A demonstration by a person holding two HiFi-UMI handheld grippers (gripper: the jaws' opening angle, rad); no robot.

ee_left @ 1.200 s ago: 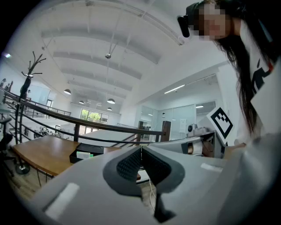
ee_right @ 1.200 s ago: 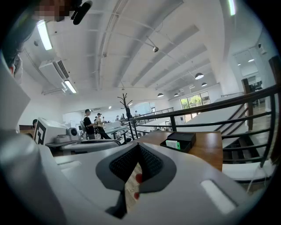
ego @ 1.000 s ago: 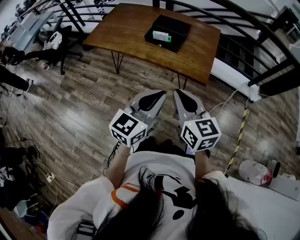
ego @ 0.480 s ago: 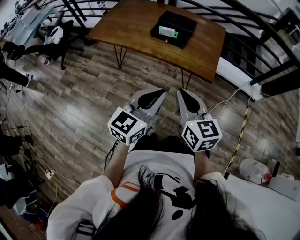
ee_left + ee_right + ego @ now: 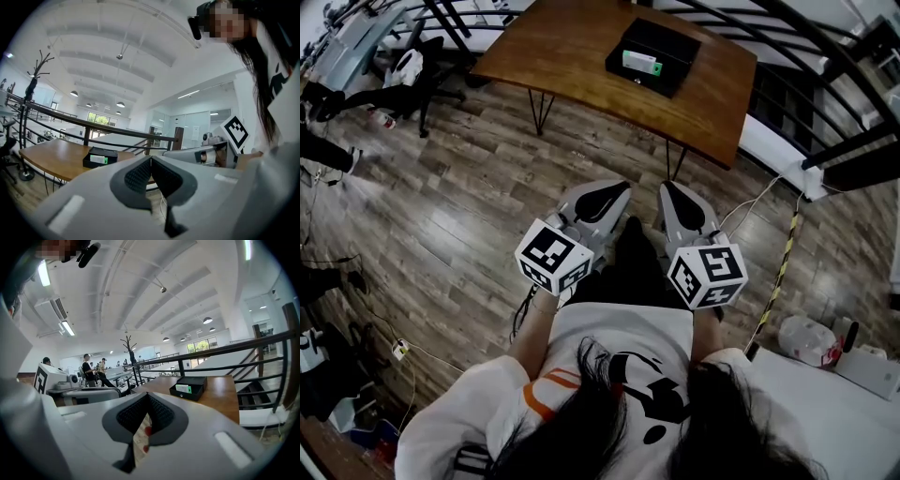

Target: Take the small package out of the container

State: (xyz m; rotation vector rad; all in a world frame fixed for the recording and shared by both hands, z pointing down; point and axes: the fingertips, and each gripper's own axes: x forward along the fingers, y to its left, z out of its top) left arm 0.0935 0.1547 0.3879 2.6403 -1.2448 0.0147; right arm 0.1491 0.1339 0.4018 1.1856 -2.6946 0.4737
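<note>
A black open container (image 5: 654,56) stands on a wooden table (image 5: 562,47) far ahead of me. In it lies the small white package with a green end (image 5: 640,62). Both grippers hang side by side over the floor, well short of the table. My left gripper (image 5: 614,190) is shut with nothing in it, and so is my right gripper (image 5: 669,190). In the left gripper view the container (image 5: 100,158) shows far off beyond the closed left gripper (image 5: 151,161). In the right gripper view the container (image 5: 189,387) and package (image 5: 183,389) lie past the closed right gripper (image 5: 147,399).
A dark metal railing (image 5: 825,66) runs behind and to the right of the table. An office chair (image 5: 408,80) stands at the left. Cables (image 5: 398,352) lie on the wood floor, with a yellow-black strip (image 5: 778,272) at the right. People (image 5: 89,371) stand far off.
The table and container have slid up and to the right in the head view as the person shifts. Both grippers stay shut, side by side.
</note>
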